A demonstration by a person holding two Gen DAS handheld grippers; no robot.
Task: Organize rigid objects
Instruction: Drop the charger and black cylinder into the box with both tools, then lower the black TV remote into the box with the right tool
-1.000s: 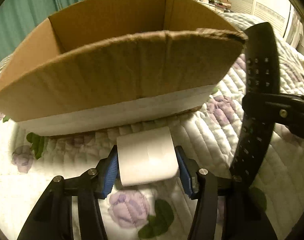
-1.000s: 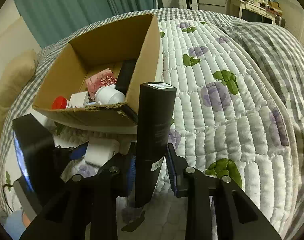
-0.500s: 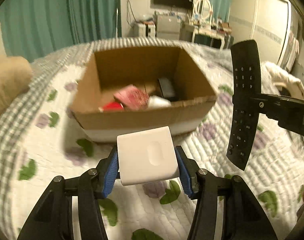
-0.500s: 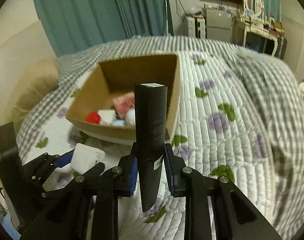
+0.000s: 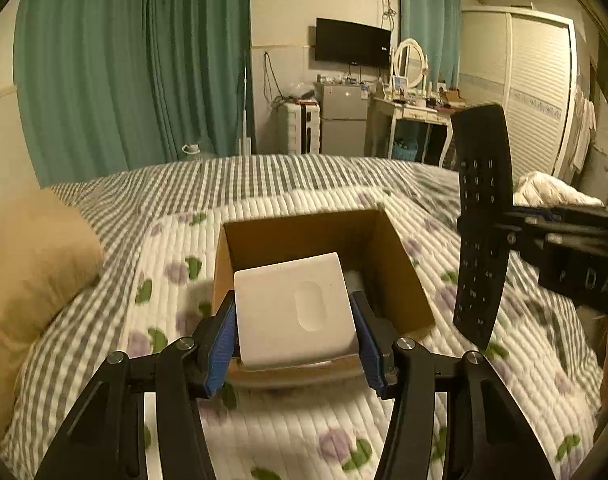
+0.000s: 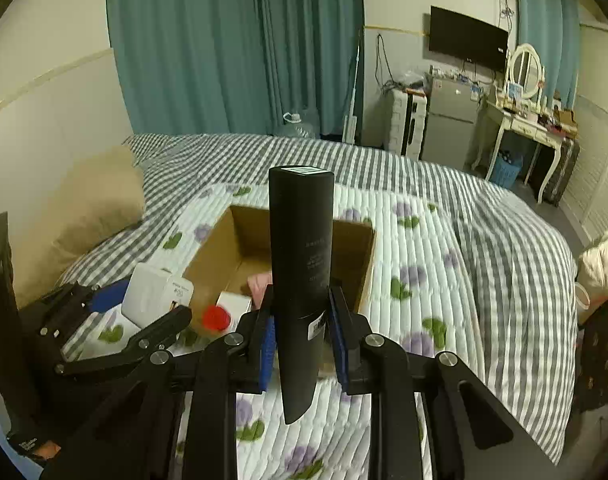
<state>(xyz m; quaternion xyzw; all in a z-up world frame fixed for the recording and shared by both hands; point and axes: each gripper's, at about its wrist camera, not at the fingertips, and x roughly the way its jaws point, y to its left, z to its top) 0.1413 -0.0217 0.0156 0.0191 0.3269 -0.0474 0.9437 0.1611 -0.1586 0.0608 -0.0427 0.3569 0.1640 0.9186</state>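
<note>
The left tongs (image 5: 293,320) are clamping the white box (image 5: 293,314) between their pads; the right tongs (image 6: 299,334) are pinching the black remote (image 6: 301,272) upright; a second ago both hung low by the cardboard box (image 5: 404,276), and both are now higher, above its open top on the bed (image 5: 304,432); dropping both in looks next.

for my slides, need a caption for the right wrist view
Right gripper holds black remote above open cardboard box on quilted bed.
</note>
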